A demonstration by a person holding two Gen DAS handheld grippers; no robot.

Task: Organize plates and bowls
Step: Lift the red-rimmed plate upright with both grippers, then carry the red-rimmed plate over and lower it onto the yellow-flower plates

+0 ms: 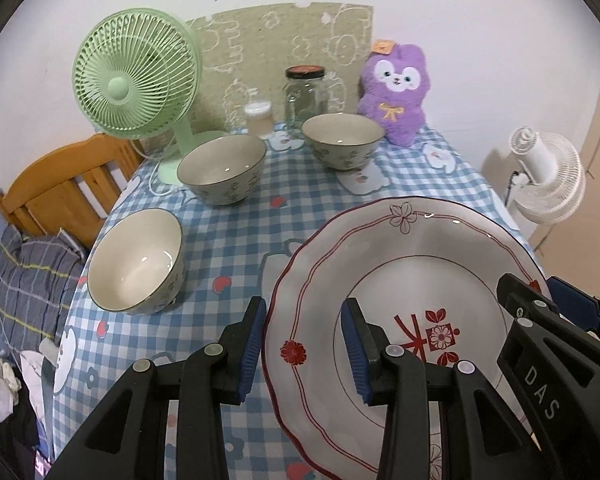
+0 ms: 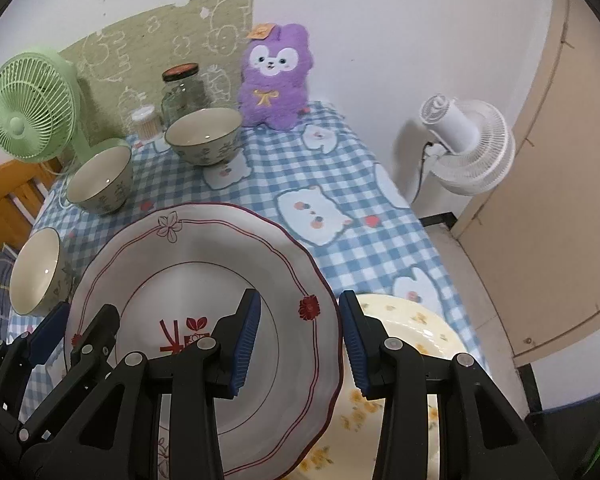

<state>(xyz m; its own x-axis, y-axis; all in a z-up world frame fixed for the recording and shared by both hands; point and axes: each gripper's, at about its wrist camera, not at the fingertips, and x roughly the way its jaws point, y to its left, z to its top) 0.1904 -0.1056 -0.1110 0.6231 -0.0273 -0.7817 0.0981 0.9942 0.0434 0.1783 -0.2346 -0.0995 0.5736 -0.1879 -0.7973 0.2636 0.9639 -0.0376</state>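
Note:
A white scalloped plate (image 1: 420, 264) (image 2: 204, 248) with red flower trim hangs tilted above the blue checked tablecloth (image 1: 236, 232). My left gripper (image 1: 304, 344) is shut on its left rim, one pad under and one over. On the opposite rim my right gripper (image 2: 300, 344) is shut the same way. Below it lies a cream plate (image 2: 412, 328) with yellow flowers. Three pale bowls stand on the cloth: near left (image 1: 136, 260), middle (image 1: 222, 168) and far (image 1: 342, 140).
At the back stand a green fan (image 1: 132, 76), a glass jar (image 1: 305, 96), a small lidded tub (image 1: 259, 118) and a purple plush toy (image 1: 396, 92). A white fan (image 2: 464, 148) is off the table's right edge, and a wooden bed frame (image 1: 60, 184) off its left.

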